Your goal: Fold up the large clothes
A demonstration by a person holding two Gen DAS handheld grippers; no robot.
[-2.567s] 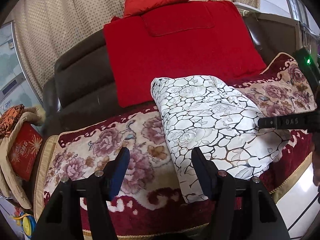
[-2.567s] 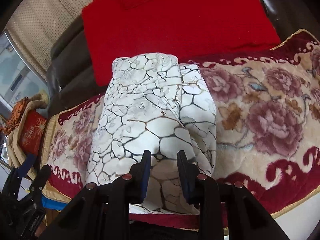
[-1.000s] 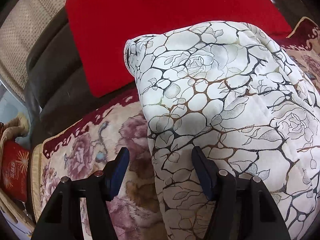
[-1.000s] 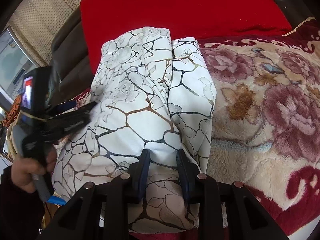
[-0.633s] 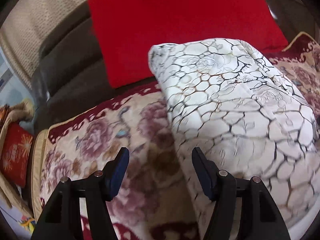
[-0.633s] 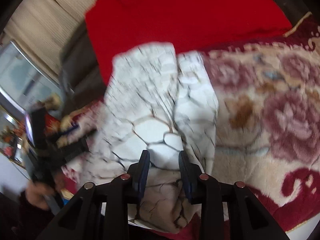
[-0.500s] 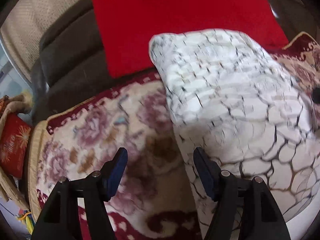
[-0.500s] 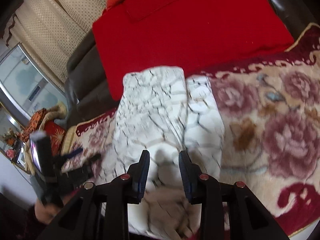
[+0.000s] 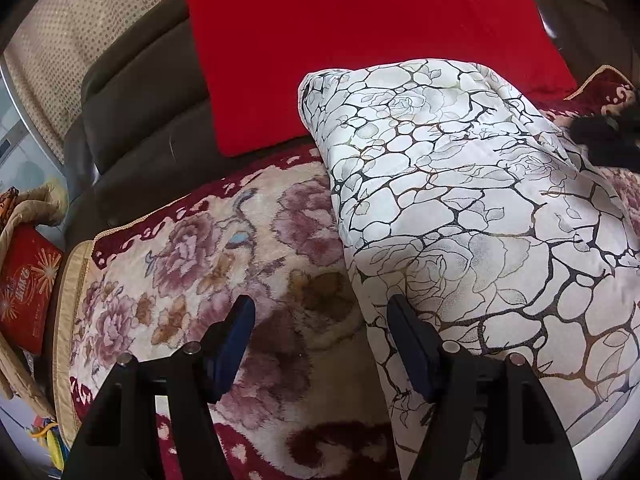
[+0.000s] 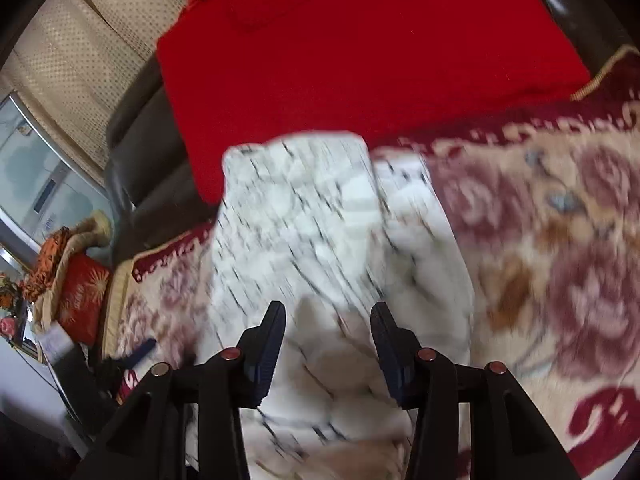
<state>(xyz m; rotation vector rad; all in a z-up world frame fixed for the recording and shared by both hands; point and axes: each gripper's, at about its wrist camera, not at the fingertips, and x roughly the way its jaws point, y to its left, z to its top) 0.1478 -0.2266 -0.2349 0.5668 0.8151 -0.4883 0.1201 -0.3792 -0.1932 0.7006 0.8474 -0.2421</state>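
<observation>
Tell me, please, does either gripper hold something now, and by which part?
Nothing is held. The left gripper is open over the blanket, beside the garment. The right gripper is open above the garment's near end.

You are in a home living room: a dark brown leather sofa (image 9: 132, 120) draped with a plush rose-patterned blanket (image 9: 208, 264) and a red fabric cushion cover (image 9: 360, 48), beige dotted curtains (image 9: 80, 20) behind.
</observation>
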